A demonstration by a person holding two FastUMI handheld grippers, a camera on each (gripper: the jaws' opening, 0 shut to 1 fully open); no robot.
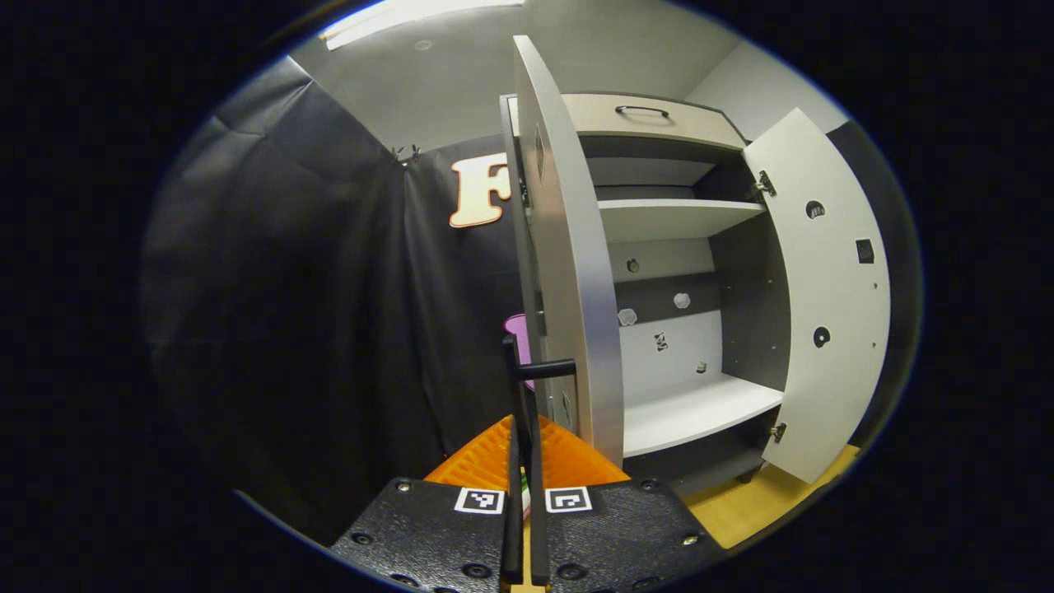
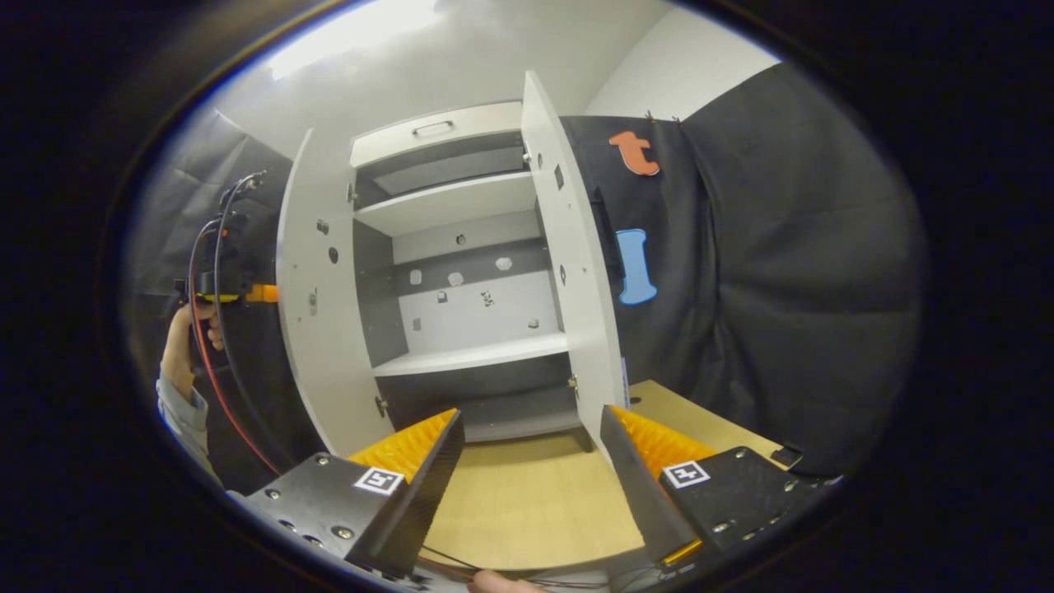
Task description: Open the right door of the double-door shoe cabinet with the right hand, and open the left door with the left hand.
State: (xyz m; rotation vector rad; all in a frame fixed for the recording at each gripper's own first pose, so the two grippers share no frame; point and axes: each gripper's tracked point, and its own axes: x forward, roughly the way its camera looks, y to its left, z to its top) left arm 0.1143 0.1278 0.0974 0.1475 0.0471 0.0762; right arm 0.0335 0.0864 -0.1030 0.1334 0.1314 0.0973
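Observation:
The shoe cabinet stands with both doors swung open, its shelves bare. In the left gripper view the left door is seen edge-on, and my left gripper is shut on its black bar handle. The right door hangs open at the far side. In the right gripper view my right gripper is open and holds nothing, a little in front of the cabinet's base. The right door stands open just above its right finger. The left door is open too, with the left gripper and a hand behind it.
A drawer with a dark handle tops the cabinet. Wooden floor spreads before it. Black cloth walls close in on both sides. A red cable hangs from the left gripper.

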